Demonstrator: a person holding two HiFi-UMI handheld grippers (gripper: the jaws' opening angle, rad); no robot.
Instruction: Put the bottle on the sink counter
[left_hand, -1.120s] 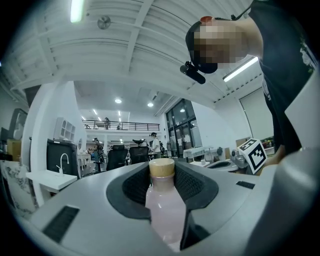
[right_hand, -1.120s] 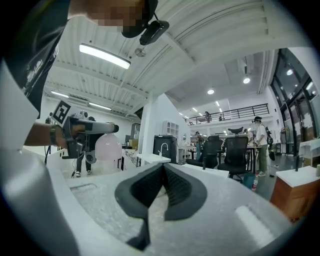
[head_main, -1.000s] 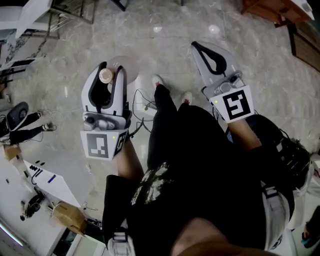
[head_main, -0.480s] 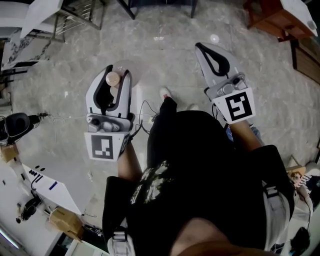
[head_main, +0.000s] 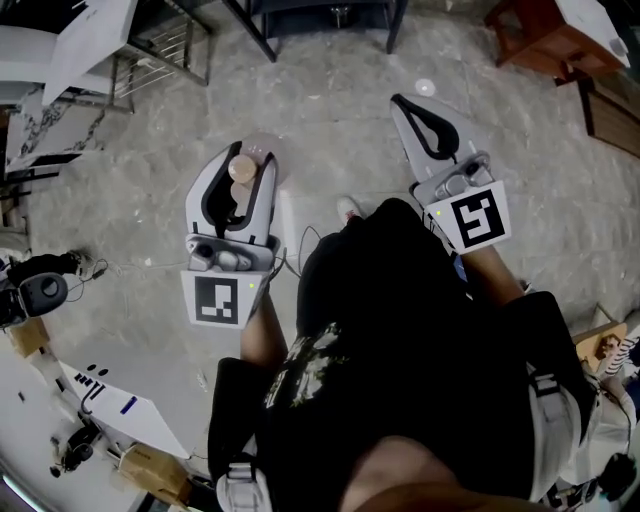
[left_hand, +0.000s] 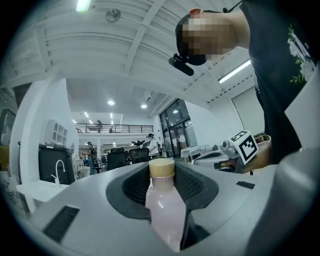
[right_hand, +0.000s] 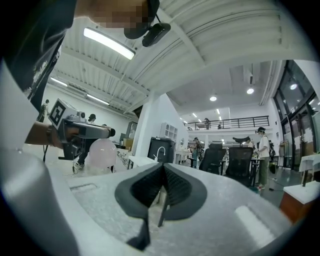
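Observation:
A pale pink bottle with a tan cap stands upright between the jaws of my left gripper, which is shut on its body. Seen from the side in the right gripper view, the bottle's rounded base hangs below the left gripper. My right gripper is shut with nothing in it, its pads meeting, held level beside the left one. A white sink counter with a curved tap stands some way ahead; the same counter shows at the left of the left gripper view.
I am standing on a grey marble floor. A dark cabinet is behind the sink counter. Black office chairs and people stand farther back. A metal-legged table is ahead, with a red-brown wooden stool at the far right.
The floor has slid back under me as the person walks forward. Both grippers keep their pose, the left still holding the bottle, the right still shut.

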